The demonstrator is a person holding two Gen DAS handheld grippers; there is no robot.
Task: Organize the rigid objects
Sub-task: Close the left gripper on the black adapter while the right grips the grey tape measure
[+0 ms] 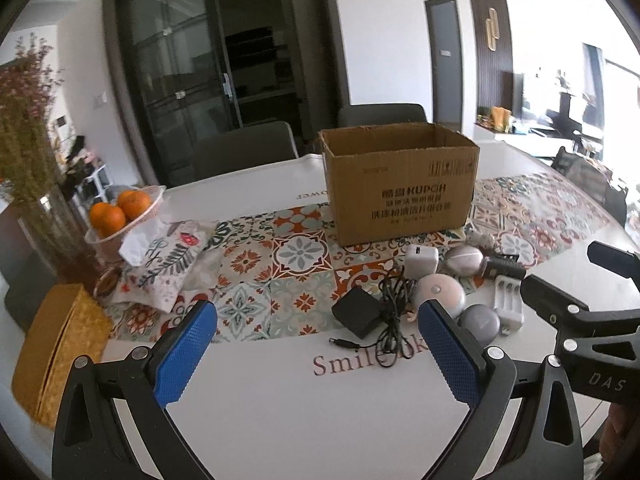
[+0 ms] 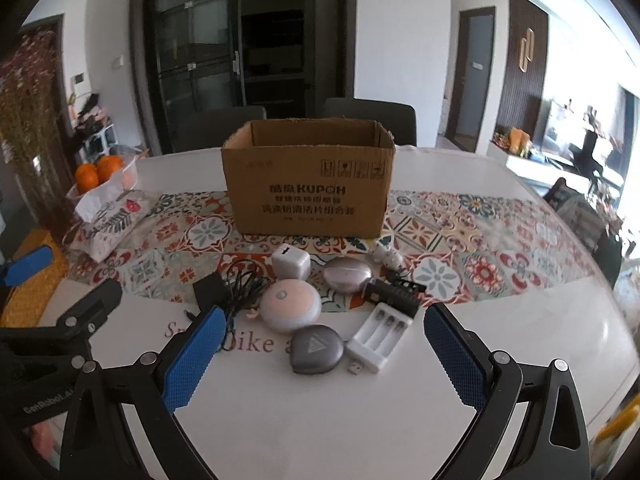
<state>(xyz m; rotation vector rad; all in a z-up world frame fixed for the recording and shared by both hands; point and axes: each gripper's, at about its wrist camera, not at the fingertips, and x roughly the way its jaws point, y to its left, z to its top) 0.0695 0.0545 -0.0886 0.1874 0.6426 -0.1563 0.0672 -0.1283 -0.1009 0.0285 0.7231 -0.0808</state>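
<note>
Right wrist view: both the right gripper (image 2: 320,354) and left gripper (image 1: 318,344) are hovering, fingers apart, over the tabletop (image 2: 320,420) before the cardboard box (image 2: 308,196).

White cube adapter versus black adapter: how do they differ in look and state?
The white adapter is a rounded cube with no cable showing; the black adapter is flatter and trails a tangled black cord. White sits on the patterned runner, black partly off it. Both lie before the box, ungripped.

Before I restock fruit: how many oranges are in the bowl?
3 visible: two in front, one behind, in the bowl at the table's left. More may be hidden underneath.
</note>
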